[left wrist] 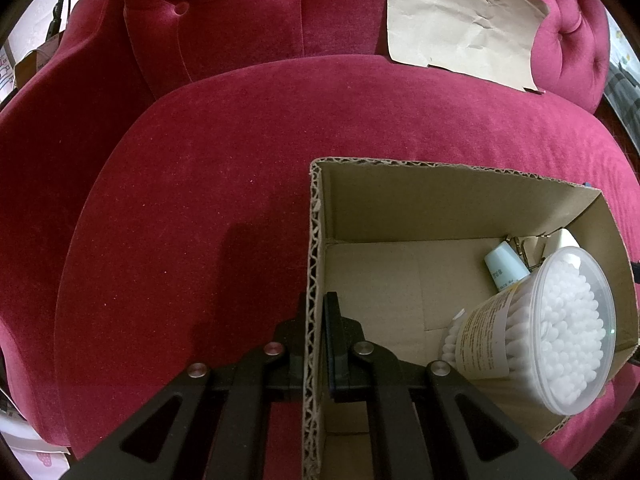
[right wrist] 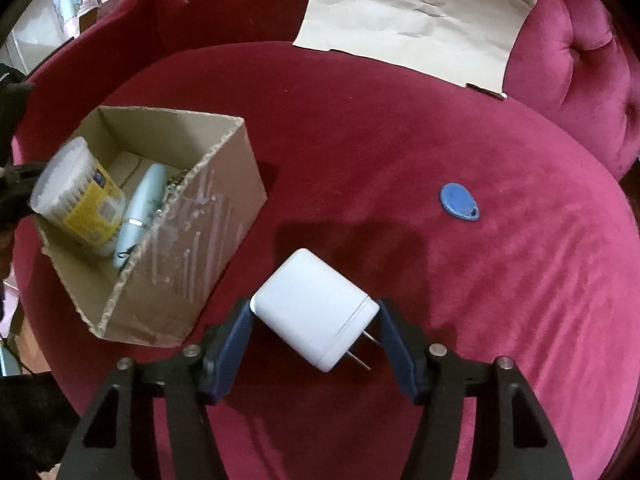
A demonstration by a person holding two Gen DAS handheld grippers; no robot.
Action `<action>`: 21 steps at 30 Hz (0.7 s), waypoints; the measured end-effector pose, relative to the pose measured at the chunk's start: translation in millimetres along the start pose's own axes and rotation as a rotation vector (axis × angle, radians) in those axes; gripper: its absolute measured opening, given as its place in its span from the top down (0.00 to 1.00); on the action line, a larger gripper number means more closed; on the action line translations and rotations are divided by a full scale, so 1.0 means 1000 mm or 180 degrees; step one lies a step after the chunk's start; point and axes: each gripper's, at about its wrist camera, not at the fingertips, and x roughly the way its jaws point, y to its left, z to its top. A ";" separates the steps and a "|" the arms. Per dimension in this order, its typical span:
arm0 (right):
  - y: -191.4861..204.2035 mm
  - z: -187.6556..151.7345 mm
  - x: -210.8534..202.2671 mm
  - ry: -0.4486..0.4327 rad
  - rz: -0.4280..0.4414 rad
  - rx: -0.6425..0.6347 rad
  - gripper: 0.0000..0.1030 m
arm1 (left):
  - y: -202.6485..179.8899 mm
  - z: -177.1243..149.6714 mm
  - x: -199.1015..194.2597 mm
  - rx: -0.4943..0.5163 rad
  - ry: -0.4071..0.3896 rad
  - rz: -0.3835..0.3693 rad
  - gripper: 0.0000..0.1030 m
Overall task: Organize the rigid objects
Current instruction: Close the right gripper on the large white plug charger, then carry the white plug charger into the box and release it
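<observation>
1. Looking along the left gripper (left wrist: 316,304): two fingers pressed together on the near left wall of one cardboard box (left wrist: 440,200), one finger outside and one inside.
2. Inside that box, at its right end: one tub of cotton swabs (left wrist: 560,328) tipped on its side, one pale blue tube (left wrist: 504,268) behind it. Left half of the box floor bare.
3. Left of the box, open red cushion (left wrist: 200,200) out to its rounded edge; one sheet of brown paper (left wrist: 460,20) propped on the backrest, well apart.
4. Looking along the right gripper (right wrist: 316,312): two blue-padded fingers pinching one white charger (right wrist: 312,308) by opposite corners, its two prongs pointing toward the right finger.
5. Just left of the charger, the box (right wrist: 192,248), with tub (right wrist: 76,192) and tube (right wrist: 140,208) touching inside.
6. One blue oval tag (right wrist: 458,202) lying alone on the cushion (right wrist: 520,280), well right of the box, with bare velvet all round it. Paper (right wrist: 412,12) at the back edge.
</observation>
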 end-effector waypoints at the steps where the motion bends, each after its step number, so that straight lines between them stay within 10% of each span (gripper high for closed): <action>1: 0.000 0.000 0.000 -0.0003 -0.0032 -0.0010 0.35 | 0.000 0.000 0.000 0.0000 0.0000 0.0000 0.95; 21: -0.006 0.018 -0.033 -0.0099 -0.0211 0.0178 0.36 | 0.000 0.000 0.000 0.0002 -0.0001 0.0001 0.95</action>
